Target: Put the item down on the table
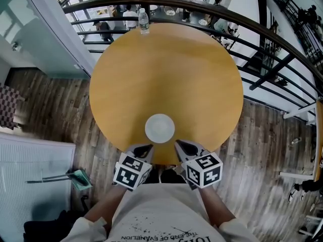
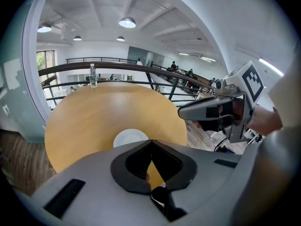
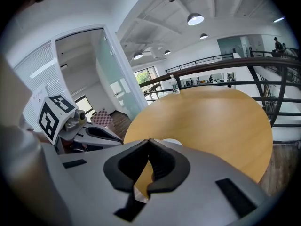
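Behind pressed-together left tongs [image 2: 150, 142], white plate [image 2: 127, 137] half hidden; right tongs [image 3: 149, 141] likewise closed, empty.

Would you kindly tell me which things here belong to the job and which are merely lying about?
Job: white dish on the round table; left gripper and right gripper, both shut, empty.
Lying about: water bottle at the table's far edge.

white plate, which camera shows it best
Head view: the whole white plate shows from above, near the table edge. The left gripper view shows only its upper part; the right gripper view only a sliver.
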`<control>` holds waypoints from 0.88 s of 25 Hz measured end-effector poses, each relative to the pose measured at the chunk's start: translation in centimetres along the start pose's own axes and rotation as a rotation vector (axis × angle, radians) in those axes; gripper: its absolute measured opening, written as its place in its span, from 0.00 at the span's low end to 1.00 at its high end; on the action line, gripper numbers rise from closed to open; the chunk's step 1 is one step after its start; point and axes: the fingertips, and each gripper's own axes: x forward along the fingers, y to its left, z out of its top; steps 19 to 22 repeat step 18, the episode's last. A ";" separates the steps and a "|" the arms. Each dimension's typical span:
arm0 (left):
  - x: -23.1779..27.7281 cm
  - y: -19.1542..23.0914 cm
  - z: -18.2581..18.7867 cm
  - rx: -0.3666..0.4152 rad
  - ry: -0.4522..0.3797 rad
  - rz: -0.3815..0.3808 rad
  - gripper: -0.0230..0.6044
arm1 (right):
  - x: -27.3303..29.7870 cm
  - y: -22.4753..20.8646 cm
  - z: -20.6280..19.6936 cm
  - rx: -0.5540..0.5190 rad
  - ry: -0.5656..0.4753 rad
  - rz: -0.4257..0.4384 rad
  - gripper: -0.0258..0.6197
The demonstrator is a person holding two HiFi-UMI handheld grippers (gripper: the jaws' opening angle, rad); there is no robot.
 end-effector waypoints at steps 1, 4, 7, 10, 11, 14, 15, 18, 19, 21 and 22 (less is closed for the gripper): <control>0.0 0.0 0.0 -0.001 -0.002 0.000 0.07 | 0.0 0.1 -0.1 0.000 0.001 0.000 0.08; -0.1 0.2 0.1 -0.003 -0.009 0.003 0.07 | -0.1 0.1 -0.1 -0.001 0.000 0.001 0.08; -0.2 0.3 0.2 -0.007 -0.017 0.004 0.07 | -0.2 0.0 -0.1 0.000 -0.004 -0.002 0.08; -0.2 0.3 0.3 -0.011 -0.021 0.004 0.07 | -0.4 -0.2 -0.1 0.000 -0.009 -0.004 0.08; -0.2 0.2 0.3 -0.012 -0.021 0.004 0.07 | -0.4 -0.2 0.0 0.000 -0.010 -0.004 0.08; -0.1 0.0 0.3 -0.013 -0.022 0.000 0.07 | -0.6 -0.3 -0.1 0.004 -0.016 -0.007 0.08; -0.1 -0.1 0.3 -0.013 -0.022 -0.003 0.07 | -0.6 -0.4 -0.1 0.007 -0.019 -0.008 0.08; 0.0 -0.3 0.2 -0.011 -0.020 -0.011 0.07 | -0.7 -0.4 -0.1 0.011 -0.026 -0.011 0.08; 0.0 -0.3 0.2 -0.011 -0.020 -0.011 0.07 | -0.7 -0.4 -0.1 0.011 -0.026 -0.011 0.08; 0.0 -0.3 0.2 -0.011 -0.020 -0.011 0.07 | -0.7 -0.4 -0.1 0.011 -0.026 -0.011 0.08; 0.0 -0.3 0.2 -0.011 -0.020 -0.011 0.07 | -0.7 -0.4 -0.1 0.011 -0.026 -0.011 0.08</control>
